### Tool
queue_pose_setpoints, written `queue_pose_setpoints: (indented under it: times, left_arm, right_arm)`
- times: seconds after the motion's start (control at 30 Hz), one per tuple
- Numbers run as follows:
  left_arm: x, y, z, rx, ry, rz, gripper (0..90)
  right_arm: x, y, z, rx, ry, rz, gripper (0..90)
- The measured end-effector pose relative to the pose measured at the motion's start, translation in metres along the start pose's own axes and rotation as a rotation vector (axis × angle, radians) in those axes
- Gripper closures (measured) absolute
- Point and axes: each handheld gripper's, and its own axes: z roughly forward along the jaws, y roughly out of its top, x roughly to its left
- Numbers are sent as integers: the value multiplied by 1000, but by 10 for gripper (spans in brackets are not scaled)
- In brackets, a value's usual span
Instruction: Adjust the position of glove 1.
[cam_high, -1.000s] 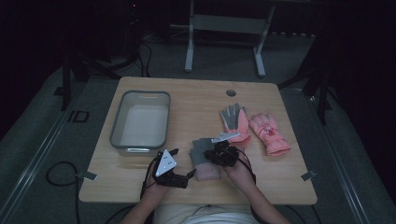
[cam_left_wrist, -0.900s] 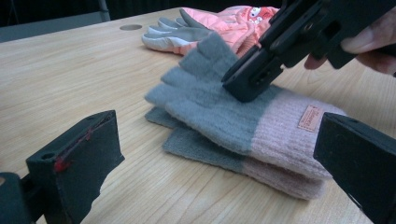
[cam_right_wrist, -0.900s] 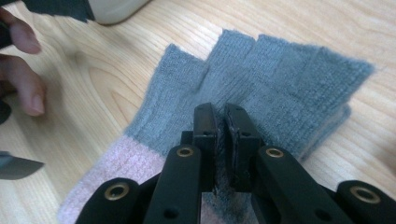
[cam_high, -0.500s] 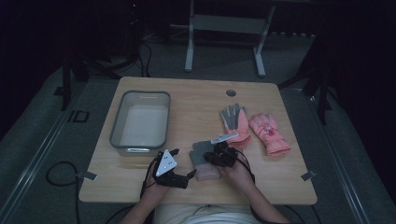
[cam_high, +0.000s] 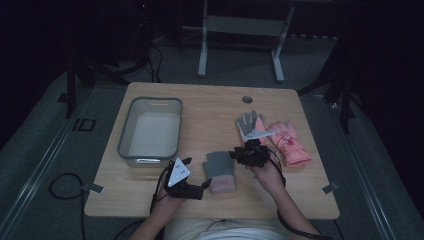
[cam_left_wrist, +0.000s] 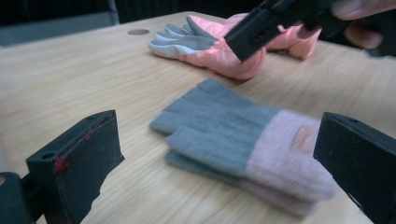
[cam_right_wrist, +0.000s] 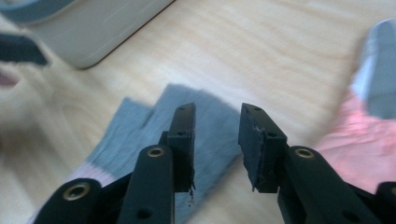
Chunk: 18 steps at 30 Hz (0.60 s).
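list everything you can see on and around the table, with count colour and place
table: 1, light wood, centre, small round hole near far edge
bin: 1, clear with grey rim, table's left half
knit gloves: stacked, grey with pink cuffs, near edge, between the grippers
ski gloves: 2, pink, one grey-palmed, table's right
metal frame: 1, grey, floor beyond table
cables: black, floor at left
left gripper: 1, black, jaws open beside the knit cuffs
right gripper: 1, black, jaws open over the knit gloves
hands: 2, bottom edge
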Motion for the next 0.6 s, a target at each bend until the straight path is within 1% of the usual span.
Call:
queue_pose_setpoints:
  times: [0.03, 0.07, 0.1, 0.13, 0.17, 0.2, 0.23, 0.27, 0.3, 0.33, 0.37, 0.4, 0.43, 0.47, 0.57, 0.6]
  left_arm:
    - [-2, 3, 1, 15, -11, -7, 4]
    - [-4, 6, 2, 40, -19, 9, 4]
    - [-6, 7, 4, 59, -34, 43, 4]
    - [-7, 8, 6, 69, -69, 72, 4]
    - [-8, 9, 7, 68, -114, 91, 4]
    - [-10, 9, 9, 74, -142, 106, 4]
    - [-10, 9, 9, 74, -142, 106, 26]
    - [-16, 11, 14, 73, -183, 147, 26]
    - [-19, 12, 17, 83, -202, 168, 77]
    - [-22, 12, 21, 96, -201, 184, 84]
    - [-24, 13, 25, 109, -218, 201, 135]
    - [-26, 12, 27, 112, -219, 219, 155]
    - [-27, 12, 29, 120, -229, 233, 167]
    - [-27, 12, 31, 138, -240, 255, 214]
    - [-31, 8, 38, 195, -250, 324, 270]
    - [-32, 7, 41, 219, -247, 349, 271]
  right_arm:
    - [-3, 1, -1, -4, -3, 1, 661]
    - [-6, 2, -1, -4, -7, 5, 659]
    - [-8, 3, -1, -4, -8, 9, 656]
    - [-10, 4, 0, -1, -12, 13, 654]
    - [-12, 4, 1, 2, -13, 17, 652]
    - [-13, 5, 3, 3, -14, 20, 641]
    - [-13, 5, 3, 3, -14, 20, 641]
    - [-14, 6, 5, 6, -15, 23, 637]
    - [-15, 7, 11, 12, -14, 31, 631]
    - [-16, 8, 14, 19, -14, 32, 625]
    - [-17, 9, 18, 29, -13, 36, 621]
    - [-17, 9, 22, 34, -13, 41, 616]
    - [-17, 9, 25, 40, -12, 48, 605]
    - [-18, 9, 28, 52, -8, 53, 593]
    - [-20, 8, 38, 79, -8, 66, 557]
    - [-20, 7, 41, 87, -4, 73, 545]
